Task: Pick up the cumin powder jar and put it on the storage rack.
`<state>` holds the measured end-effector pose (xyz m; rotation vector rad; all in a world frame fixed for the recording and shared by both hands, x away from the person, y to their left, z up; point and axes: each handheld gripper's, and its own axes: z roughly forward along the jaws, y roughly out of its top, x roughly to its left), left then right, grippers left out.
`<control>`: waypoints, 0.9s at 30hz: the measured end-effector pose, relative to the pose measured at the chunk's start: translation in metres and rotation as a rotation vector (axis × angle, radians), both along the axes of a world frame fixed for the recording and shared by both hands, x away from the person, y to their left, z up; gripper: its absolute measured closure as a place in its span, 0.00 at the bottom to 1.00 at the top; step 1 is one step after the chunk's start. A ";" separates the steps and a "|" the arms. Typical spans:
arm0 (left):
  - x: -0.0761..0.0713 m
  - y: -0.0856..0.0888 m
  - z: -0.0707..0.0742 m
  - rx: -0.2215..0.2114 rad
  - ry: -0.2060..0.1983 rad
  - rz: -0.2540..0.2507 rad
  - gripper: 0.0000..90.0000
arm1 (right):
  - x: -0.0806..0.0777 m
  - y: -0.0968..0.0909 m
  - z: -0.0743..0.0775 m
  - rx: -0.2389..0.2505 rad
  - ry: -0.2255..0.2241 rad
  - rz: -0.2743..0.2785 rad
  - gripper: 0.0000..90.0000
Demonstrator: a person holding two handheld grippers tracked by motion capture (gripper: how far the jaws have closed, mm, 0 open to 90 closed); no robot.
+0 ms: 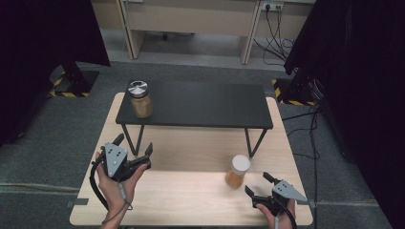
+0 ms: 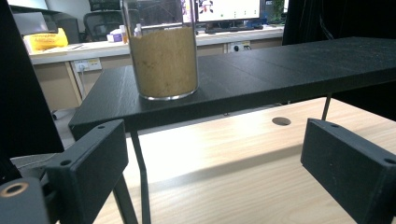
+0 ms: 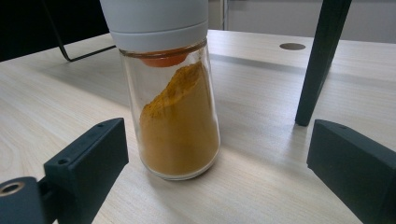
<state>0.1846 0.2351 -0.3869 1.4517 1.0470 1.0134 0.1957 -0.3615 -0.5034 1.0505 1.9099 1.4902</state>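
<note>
Spice jar [image 3: 170, 88]: upright on the wooden table [image 1: 191, 191], toward its right side, at roughly 11 o'clock from the right claw [image 1: 261, 186] in the high view.
Build: clear glass body, white cap, orange insert under the cap, ochre powder banked higher on one side.
Handling, as a guess: light, rigid, smooth and likely slippery; breakable if dropped or squeezed hard; narrow base, so easily tipped by a push up high.
Grip spot: mid-body glass below the cap, jaws flat on opposite sides; cap best avoided, since possibly loose.
Right claw: spread wide, pinching nothing; in the right gripper view, jar dead ahead at 12 o'clock between the two jaws' lines, just beyond the tips, no contact.
Approach needed: probably a short straight push forward, then a gentle close.
Second jar [image 2: 163, 60]: steel-lidded, filled with tan powder, standing on the black shelf [image 1: 205, 102] at its left end.
Left claw [image 1: 134, 148]: spread, holding nothing; low over the table in front of the shelf, second jar at about 12 o'clock, above and well apart.
Shelf legs: one thin black leg at about 1 o'clock from the right claw, near the spice jar but apart from it.
</note>
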 end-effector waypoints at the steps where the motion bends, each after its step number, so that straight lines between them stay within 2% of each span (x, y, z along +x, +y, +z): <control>1: -0.002 0.000 -0.001 -0.001 -0.001 0.000 0.07 | 0.000 0.000 0.000 0.001 0.000 0.000 0.06; 11: -0.011 -0.001 -0.010 0.002 -0.008 0.000 0.07 | 0.000 0.000 0.000 -0.002 -0.001 0.000 0.06; 21: -0.018 0.000 -0.030 -0.011 -0.032 0.008 0.07 | 0.000 0.000 0.000 0.001 -0.001 0.001 0.06; 24: -0.020 -0.002 -0.040 -0.014 -0.017 0.011 0.07 | 0.000 0.000 0.000 0.002 -0.001 0.000 0.06; 27: -0.019 -0.003 -0.053 -0.020 0.018 0.005 0.08 | 0.000 0.000 0.000 0.001 0.000 0.001 0.06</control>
